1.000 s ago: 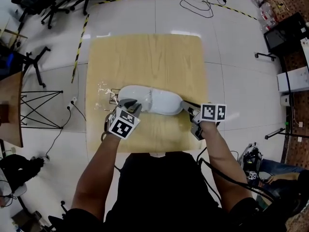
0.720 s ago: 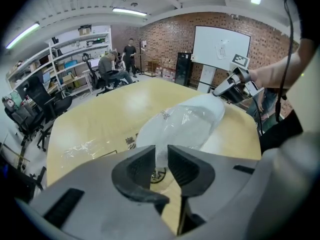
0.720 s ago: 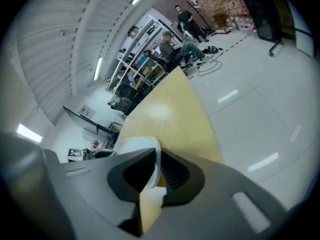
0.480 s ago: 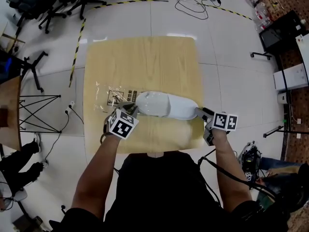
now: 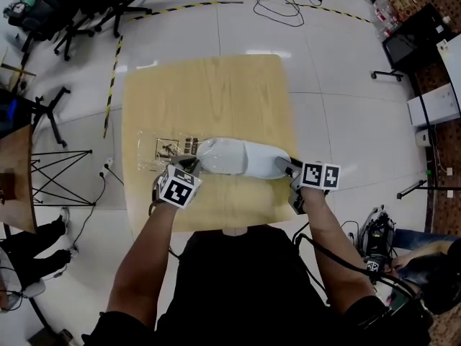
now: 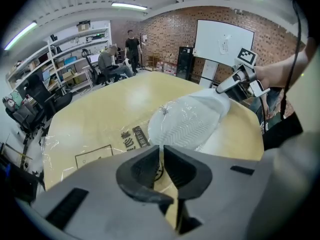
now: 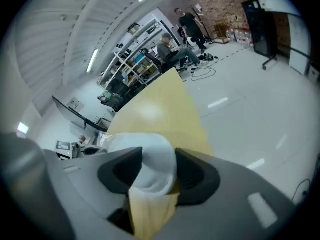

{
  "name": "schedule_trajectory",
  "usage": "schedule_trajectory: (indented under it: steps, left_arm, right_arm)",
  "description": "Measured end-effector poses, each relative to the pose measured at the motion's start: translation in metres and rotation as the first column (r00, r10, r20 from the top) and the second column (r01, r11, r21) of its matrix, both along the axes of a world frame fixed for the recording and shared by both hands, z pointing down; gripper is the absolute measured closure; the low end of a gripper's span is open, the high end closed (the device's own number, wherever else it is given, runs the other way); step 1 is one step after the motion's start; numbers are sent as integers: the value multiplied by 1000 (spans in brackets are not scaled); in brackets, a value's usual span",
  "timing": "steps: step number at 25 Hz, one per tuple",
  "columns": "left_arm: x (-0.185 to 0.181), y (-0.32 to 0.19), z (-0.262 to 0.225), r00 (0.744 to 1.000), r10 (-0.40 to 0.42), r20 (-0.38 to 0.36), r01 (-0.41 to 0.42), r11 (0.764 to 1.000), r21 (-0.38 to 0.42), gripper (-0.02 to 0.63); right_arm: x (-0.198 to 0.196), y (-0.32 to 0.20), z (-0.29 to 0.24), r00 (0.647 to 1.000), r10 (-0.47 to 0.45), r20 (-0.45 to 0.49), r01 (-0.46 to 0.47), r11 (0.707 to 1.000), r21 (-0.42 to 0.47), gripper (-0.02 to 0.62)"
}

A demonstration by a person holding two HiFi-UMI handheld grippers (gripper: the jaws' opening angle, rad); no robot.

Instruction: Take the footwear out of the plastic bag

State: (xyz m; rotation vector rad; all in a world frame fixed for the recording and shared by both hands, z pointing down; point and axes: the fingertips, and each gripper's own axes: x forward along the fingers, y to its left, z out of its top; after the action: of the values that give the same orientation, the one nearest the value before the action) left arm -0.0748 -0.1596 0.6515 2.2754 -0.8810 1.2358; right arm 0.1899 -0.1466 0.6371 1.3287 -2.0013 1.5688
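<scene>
A white slipper [image 5: 241,157] lies across the near part of the wooden table [image 5: 209,92]. A clear plastic bag [image 5: 167,150] with dark print spreads flat to its left. Crinkled film still covers the slipper's ribbed sole [image 6: 187,124]. My left gripper [image 5: 189,166] sits at the slipper's left end. Its jaws [image 6: 161,151] have just been closing and now pinch a thin fold of the bag. My right gripper [image 5: 284,166] is at the slipper's right end. Its jaws [image 7: 157,164] have just been opening and stand apart, with the slipper's rounded white end [image 7: 152,169] between them.
The table's near edge runs just below both grippers. Office chairs [image 5: 86,6], striped floor tape [image 5: 115,63] and a black folding stand [image 5: 57,157] are on the floor to the left. People work at shelves [image 6: 120,54] far behind; a whiteboard [image 6: 222,44] stands by the brick wall.
The slipper has slid right, leaving more flat bag at the left. My right gripper pulled right, came back a little and opened. My left jaws closed on the bag.
</scene>
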Motion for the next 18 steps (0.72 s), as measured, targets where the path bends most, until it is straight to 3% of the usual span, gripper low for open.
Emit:
schedule_trajectory:
  steps: [4, 7, 18]
  left_arm:
    - [-2, -4, 1, 1000, -5, 7, 5, 1000, 3, 571]
    - [-2, -3, 2, 1000, 0, 29, 0, 1000, 3, 574]
    - [-10, -31, 10, 995, -76, 62, 76, 997, 3, 590]
  right_arm:
    - [8, 5, -11, 992, 15, 126, -18, 1000, 26, 464]
    - [29, 12, -20, 984, 53, 169, -61, 997, 45, 485]
    - [117, 52, -38, 984, 105, 141, -114, 992, 58, 499]
